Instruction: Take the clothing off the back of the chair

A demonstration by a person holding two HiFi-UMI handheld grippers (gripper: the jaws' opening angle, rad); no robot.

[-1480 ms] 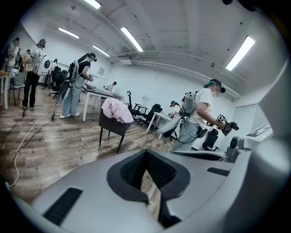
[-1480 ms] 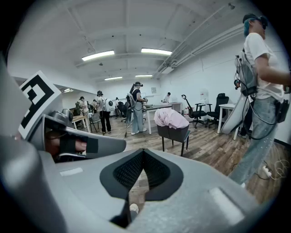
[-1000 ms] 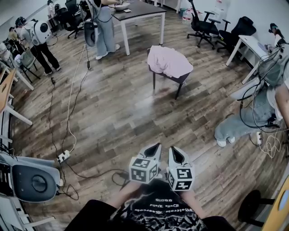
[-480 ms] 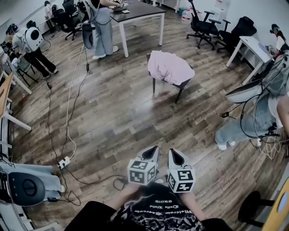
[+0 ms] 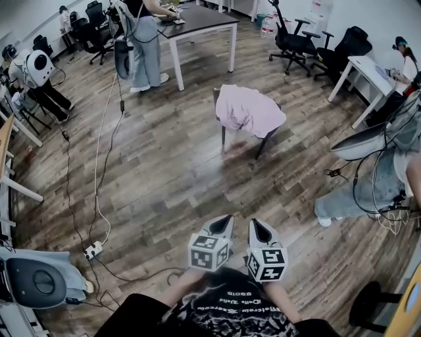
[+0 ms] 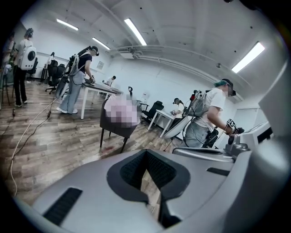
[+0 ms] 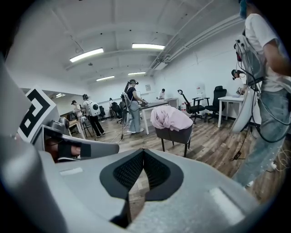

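Note:
A pink garment (image 5: 250, 109) hangs over the back of a dark chair (image 5: 264, 136) on the wooden floor, well ahead of me. The right gripper view shows the same garment (image 7: 170, 118) on the chair (image 7: 178, 134); in the left gripper view the chair (image 6: 117, 131) carries a blurred patch. My left gripper (image 5: 225, 220) and right gripper (image 5: 256, 224) are held side by side close to my body, both shut and empty, pointing toward the chair from a distance.
A dark table (image 5: 197, 18) with a person (image 5: 139, 39) at it stands behind the chair. Office chairs (image 5: 293, 43) and a white desk (image 5: 368, 69) are at the back right. A person (image 5: 378, 178) stands close on the right. Cables and a power strip (image 5: 93, 249) lie at left.
Both grippers have advanced across the floor toward the chair, staying shut. The people at left and the person on the right have shifted in the frame.

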